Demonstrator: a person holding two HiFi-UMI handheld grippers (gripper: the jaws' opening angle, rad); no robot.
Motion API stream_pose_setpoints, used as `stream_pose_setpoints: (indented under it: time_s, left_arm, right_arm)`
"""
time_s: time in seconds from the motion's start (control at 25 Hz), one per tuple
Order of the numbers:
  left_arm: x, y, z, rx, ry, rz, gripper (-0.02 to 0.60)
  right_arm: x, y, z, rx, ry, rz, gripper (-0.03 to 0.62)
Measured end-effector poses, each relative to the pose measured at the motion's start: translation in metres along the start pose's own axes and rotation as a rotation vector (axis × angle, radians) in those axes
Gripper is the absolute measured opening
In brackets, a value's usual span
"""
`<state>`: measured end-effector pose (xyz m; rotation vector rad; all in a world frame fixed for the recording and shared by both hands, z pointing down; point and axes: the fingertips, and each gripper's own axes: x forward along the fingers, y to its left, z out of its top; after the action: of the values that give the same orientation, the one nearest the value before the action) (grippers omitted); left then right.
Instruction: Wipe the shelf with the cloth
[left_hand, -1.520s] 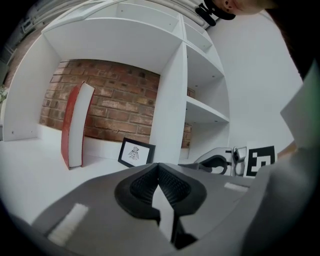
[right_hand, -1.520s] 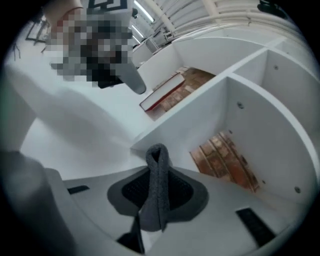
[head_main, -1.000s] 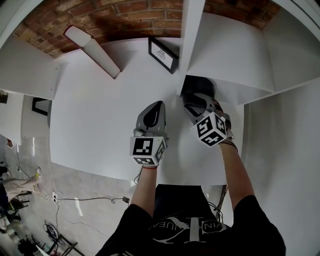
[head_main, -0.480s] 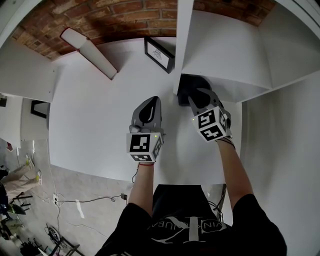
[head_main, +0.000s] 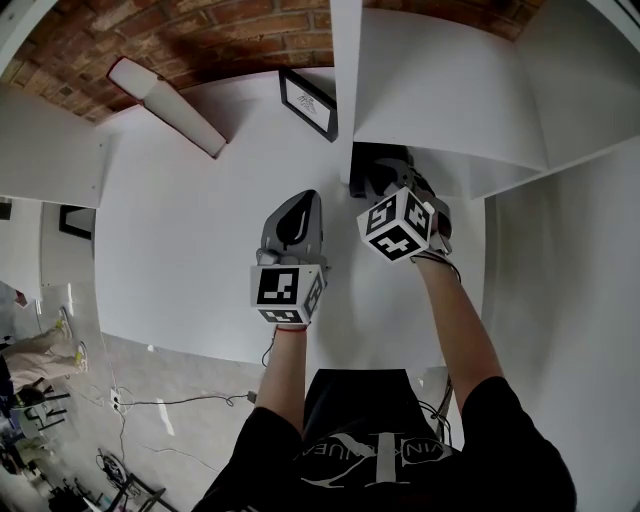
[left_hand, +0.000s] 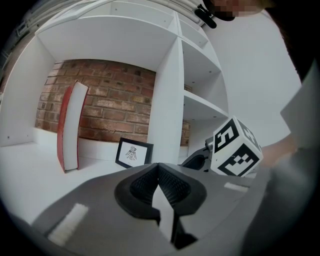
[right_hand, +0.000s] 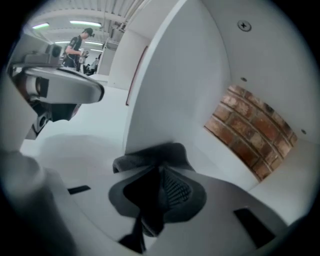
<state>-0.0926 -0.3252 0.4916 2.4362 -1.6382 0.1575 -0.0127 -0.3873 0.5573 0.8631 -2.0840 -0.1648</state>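
A dark grey cloth (head_main: 372, 160) (right_hand: 150, 154) lies bunched on the white shelf board (head_main: 200, 220), against the foot of the upright divider (head_main: 345, 90). My right gripper (head_main: 388, 178) (right_hand: 159, 172) reaches into it. Its jaws are closing, cloth fills the gap between them, and the pads press on the fabric. My left gripper (head_main: 298, 205) (left_hand: 159, 167) hovers over the bare board to the left of the right one. It is shut, tips together, with nothing in it. Part of the cloth is hidden under the right gripper in the head view.
A small black picture frame (head_main: 308, 103) (left_hand: 132, 153) leans at the back, left of the divider. A red and white book (head_main: 165, 105) (left_hand: 70, 127) stands further left against the brick wall (left_hand: 110, 100). Further compartments sit right of the divider (right_hand: 165, 85).
My right gripper has moved left and forward onto the cloth at the divider's foot. The left gripper has stayed almost where it was.
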Motion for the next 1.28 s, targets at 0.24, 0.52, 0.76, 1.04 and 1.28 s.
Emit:
stream_pose_setpoints:
  time_s: [0.24, 0.52, 0.76, 1.04, 1.28]
  left_arm:
    - [0.003, -0.004, -0.005, 0.003, 0.010, -0.008, 0.011]
    - [0.010, -0.017, 0.000, 0.007, 0.006, -0.032, 0.011]
    - [0.017, -0.024, 0.003, 0.020, 0.003, -0.038, 0.011]
    - [0.020, -0.013, 0.009, 0.030, -0.034, -0.017, 0.012]
    - [0.023, -0.002, 0.010, 0.037, -0.080, -0.014, 0.011]
  right_arm:
    - [-0.014, -0.028, -0.039, 0.078, 0.075, -0.156, 0.040]
    - [-0.042, -0.064, -0.090, 0.179, 0.156, -0.258, 0.040]
    - [-0.059, -0.078, -0.114, 0.224, 0.185, -0.322, 0.038]
    - [-0.055, -0.075, -0.108, 0.155, 0.226, -0.305, 0.034]
    - [-0.033, -0.056, -0.079, 0.031, 0.202, -0.178, 0.032]
